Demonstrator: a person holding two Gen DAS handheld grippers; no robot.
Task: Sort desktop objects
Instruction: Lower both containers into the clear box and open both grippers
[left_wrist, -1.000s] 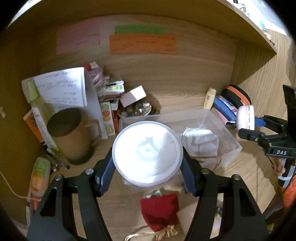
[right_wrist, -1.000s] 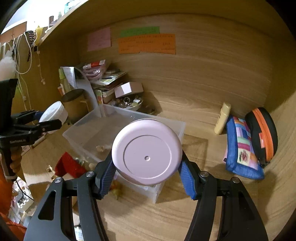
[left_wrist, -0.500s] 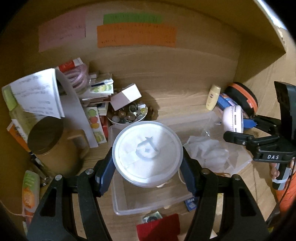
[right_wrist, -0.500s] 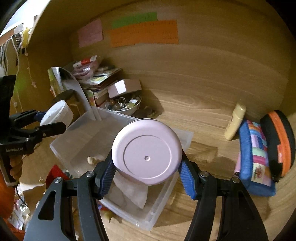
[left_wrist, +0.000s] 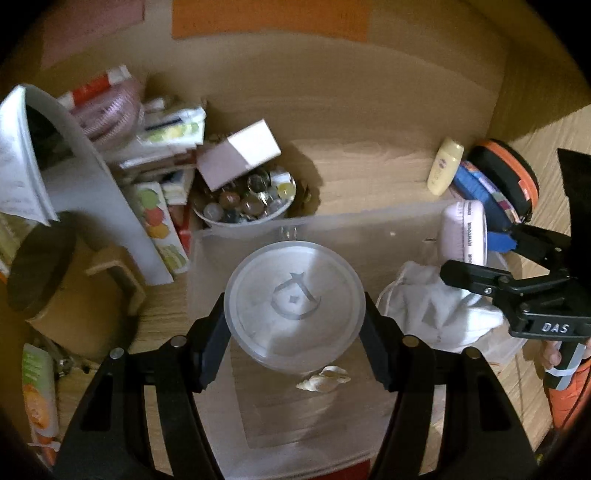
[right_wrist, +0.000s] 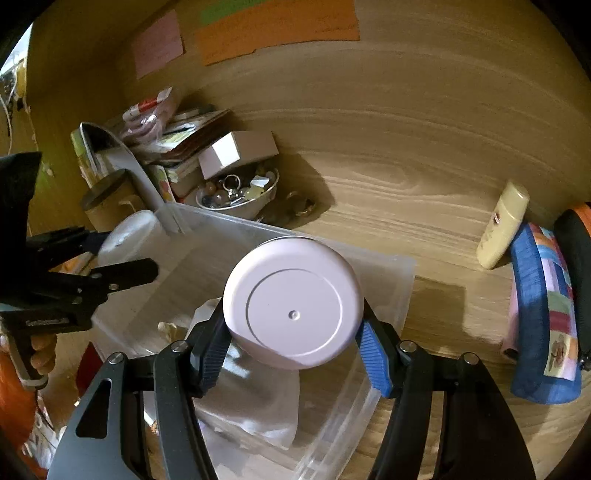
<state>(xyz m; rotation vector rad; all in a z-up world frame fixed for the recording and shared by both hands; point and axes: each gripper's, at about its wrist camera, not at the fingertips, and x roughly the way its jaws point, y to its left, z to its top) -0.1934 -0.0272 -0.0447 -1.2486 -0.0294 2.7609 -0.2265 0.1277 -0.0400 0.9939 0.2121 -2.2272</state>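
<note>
Holding a frosted round tub (left_wrist: 294, 304) clamped in my left claw (left_wrist: 294, 314), I am hovering it over the clear plastic bin (left_wrist: 369, 221) on the counter (left_wrist: 369, 173). Under it a seashell (left_wrist: 324, 377) and a white cloth pouch (left_wrist: 424, 314) are lying inside the bin. A second ago the bin was sitting further ahead with a red pouch showing below the claw; now the tub is hanging right above the bin floor, so I am judging this the drop-in step. Next I am needing to lower, then ease the claw apart without tipping the tub onto the shell

Looking from my right wrist, my right claw (right_wrist: 293, 332) is gripping a pale pink round jar (right_wrist: 291, 314) over the bin's near corner (right_wrist: 399, 280). Beyond, a yellow bottle (right_wrist: 502, 225) and a blue patchwork pouch (right_wrist: 543, 314) are lying on the counter. Compared with a second ago, the bin is sitting closer beneath the jar, so it is following the tub in
</note>
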